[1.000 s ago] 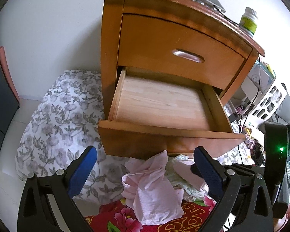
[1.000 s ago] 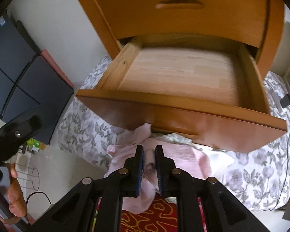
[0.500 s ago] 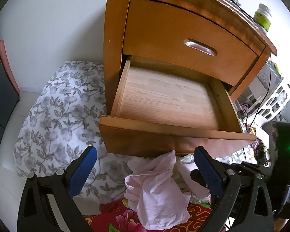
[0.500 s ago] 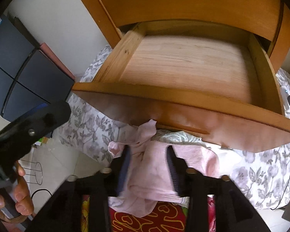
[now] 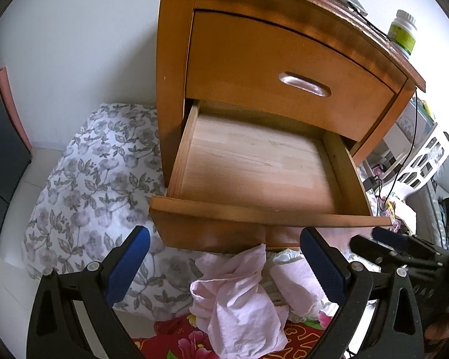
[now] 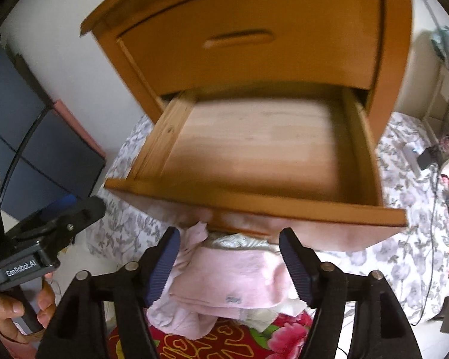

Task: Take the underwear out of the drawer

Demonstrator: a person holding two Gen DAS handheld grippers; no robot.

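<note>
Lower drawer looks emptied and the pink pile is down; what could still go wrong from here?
The lower drawer juts out above the pink underwear, so the right gripper, its jaws opening with cloth between them, could bump the front if raised. A pad might snag fabric and drag it. The white bottle near the nightstand's edge could topple if the drawer is shoved.

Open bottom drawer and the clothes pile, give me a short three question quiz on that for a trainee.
1. True or false: the open drawer has clothing in it.
2. Where does the pink underwear lie? A) in the drawer B) below the drawer front C) on top of the nightstand
3. Fill in: the right gripper is ____ the pink underwear: gripping or releasing?

Key
1. False: only its bare wooden floor shows.
2. B.
3. Releasing: its jaws are opening, pads apart on either side of the underwear, not pressing it.
</note>
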